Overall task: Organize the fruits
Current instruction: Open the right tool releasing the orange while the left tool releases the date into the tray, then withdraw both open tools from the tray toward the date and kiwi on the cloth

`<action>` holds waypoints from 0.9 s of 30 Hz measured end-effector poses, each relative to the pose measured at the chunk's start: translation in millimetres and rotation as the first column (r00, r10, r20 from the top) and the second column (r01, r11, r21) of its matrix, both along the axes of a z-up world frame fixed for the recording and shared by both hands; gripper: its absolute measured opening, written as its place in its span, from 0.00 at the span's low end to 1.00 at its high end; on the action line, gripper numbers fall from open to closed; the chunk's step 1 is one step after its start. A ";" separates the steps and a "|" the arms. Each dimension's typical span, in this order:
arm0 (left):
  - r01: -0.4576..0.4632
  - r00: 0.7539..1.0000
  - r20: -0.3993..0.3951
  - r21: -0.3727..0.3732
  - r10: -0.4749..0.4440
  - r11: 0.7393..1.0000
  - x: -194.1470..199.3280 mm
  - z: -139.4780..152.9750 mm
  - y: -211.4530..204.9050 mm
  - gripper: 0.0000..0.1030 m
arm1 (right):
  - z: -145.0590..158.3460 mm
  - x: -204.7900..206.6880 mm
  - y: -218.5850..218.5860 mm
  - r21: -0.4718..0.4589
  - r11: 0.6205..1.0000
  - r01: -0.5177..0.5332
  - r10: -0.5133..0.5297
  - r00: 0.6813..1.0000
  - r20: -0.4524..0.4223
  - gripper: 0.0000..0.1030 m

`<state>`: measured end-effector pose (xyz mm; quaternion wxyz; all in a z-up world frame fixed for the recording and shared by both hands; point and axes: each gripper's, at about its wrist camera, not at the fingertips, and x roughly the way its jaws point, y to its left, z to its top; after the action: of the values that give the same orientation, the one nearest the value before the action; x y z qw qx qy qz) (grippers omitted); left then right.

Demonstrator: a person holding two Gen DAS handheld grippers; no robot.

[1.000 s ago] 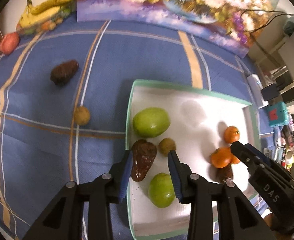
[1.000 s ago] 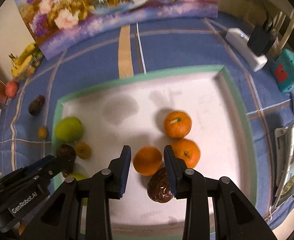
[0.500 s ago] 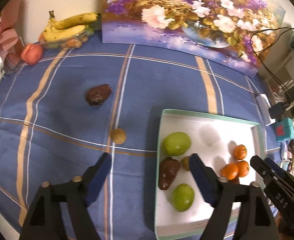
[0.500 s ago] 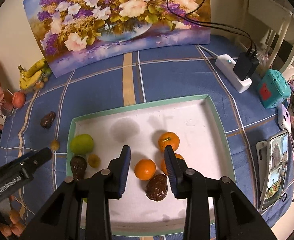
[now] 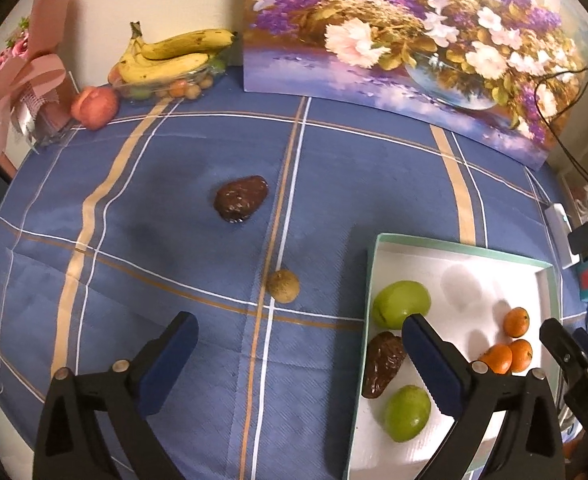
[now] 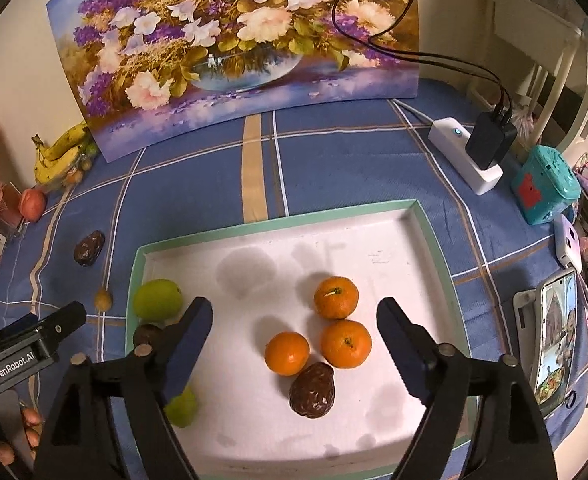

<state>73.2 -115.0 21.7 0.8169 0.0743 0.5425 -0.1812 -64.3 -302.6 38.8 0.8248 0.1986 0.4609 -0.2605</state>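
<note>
From the left wrist we see our left gripper [image 5: 300, 354] spread wide and empty above the blue checked cloth [image 5: 173, 240]. A small brown fruit [image 5: 282, 286] lies near its fingers, a dark avocado [image 5: 241, 203] farther off — both outside the tray [image 5: 460, 245].

From the right wrist, our right gripper [image 6: 294, 344] hangs wide open over the tray — three oranges [image 6: 336, 297] and a dark fruit [image 6: 312, 390] sit between its fingers, untouched.

Woven cloth tablecloth [image 5: 173, 240]; glossy wrinkled avocado [image 5: 240, 203]; matt paper-lined tray [image 6: 414, 216].
</note>
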 end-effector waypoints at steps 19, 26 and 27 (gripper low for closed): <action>-0.124 0.989 0.095 0.112 0.114 0.986 12.5 6.8 5.5 1.00 | 0.6 6.0 5.4 -0.022 1.000 -0.004 0.004 0.999 0.038 0.92; -0.134 0.987 0.099 0.098 0.124 0.986 19.1 6.4 13.0 1.00 | -0.8 9.3 5.4 0.001 1.000 -0.001 0.001 0.999 0.051 0.92; -0.134 0.987 0.097 0.093 0.125 0.987 20.4 6.0 13.8 1.00 | -1.9 10.5 6.1 0.001 1.000 -0.003 0.003 0.999 0.045 0.92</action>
<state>93.5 -101.1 27.8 0.8460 0.0875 0.5170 -0.0969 -53.7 -296.4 36.9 0.8352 0.2040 0.4427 -0.2546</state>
